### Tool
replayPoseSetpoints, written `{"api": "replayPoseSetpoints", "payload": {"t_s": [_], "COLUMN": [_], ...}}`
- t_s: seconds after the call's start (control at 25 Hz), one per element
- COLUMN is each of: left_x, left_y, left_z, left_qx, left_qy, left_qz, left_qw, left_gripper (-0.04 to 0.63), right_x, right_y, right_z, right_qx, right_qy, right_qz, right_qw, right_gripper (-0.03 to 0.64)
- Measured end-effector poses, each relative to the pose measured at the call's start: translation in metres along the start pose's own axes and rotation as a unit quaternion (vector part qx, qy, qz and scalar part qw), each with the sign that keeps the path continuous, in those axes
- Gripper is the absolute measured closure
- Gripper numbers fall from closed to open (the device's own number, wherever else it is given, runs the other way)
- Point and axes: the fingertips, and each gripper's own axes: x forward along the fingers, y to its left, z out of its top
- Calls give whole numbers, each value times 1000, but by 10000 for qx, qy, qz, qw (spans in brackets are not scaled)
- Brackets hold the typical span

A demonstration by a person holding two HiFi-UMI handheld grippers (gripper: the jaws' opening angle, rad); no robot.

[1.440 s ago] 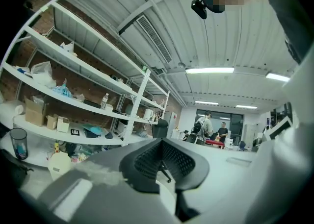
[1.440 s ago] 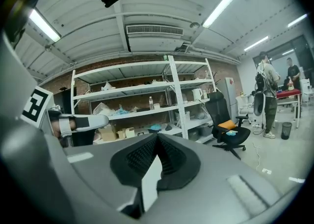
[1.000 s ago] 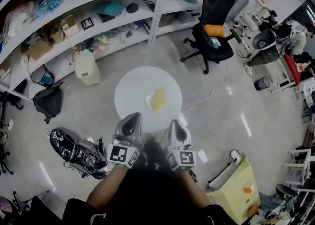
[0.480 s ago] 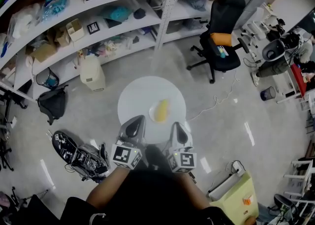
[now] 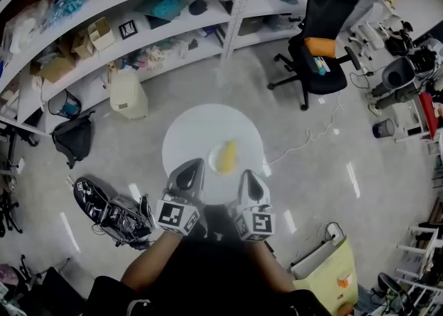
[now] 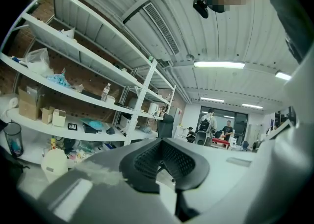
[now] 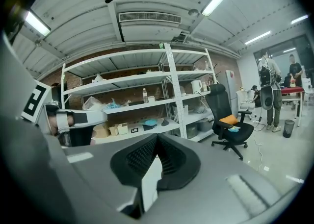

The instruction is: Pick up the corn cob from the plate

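A yellow corn cob (image 5: pixel 225 156) lies on a small white plate (image 5: pixel 211 163) on the near half of a round white table (image 5: pixel 194 131). My left gripper (image 5: pixel 188 164) hovers at the table's near edge, just left of the plate, with its jaws together and empty. My right gripper (image 5: pixel 249 173) is level with it, just right of the plate, also shut and empty. The left gripper view shows the left gripper (image 6: pixel 161 142) with its pads meeting, and the right gripper view shows the same for the right gripper (image 7: pixel 157 137). Both look out level at the room, and the corn is hidden from them.
Long white shelves (image 5: pixel 104 38) full of boxes run along the far side. A black office chair (image 5: pixel 322 38) stands at the far right. A white bin (image 5: pixel 128 95), a black bag (image 5: pixel 71 140) and gear with markers (image 5: pixel 111 214) sit left of the table. A yellow-green box (image 5: pixel 329 266) is near right.
Both grippers have come forward together towards the table, so the plate and corn now lie closer to their tips. The jaws have stayed shut.
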Motion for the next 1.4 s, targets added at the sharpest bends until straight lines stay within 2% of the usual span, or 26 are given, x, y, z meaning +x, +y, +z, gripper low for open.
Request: {"api": "replayPoseSetpoints", "payload": {"t_s": [0.6, 0.92, 1.4], "left_x": [45, 73, 87], "left_y": [18, 23, 31], "left_z": [-55, -78, -118], "left_qx": [-161, -223, -385], "left_qy": [506, 633, 983], "left_qz": [68, 17, 85], "left_qw": [9986, 9977, 9944], "left_gripper": [594, 594, 594], "right_x": [45, 67, 89], "right_y": [-26, -39, -50], "right_z": [-47, -76, -128], "right_qx": [162, 252, 441], "right_qy": [479, 768, 1194], "right_qz": [-44, -103, -180], "right_qw": [9987, 9967, 9917], "right_gripper": [611, 609, 609]}}
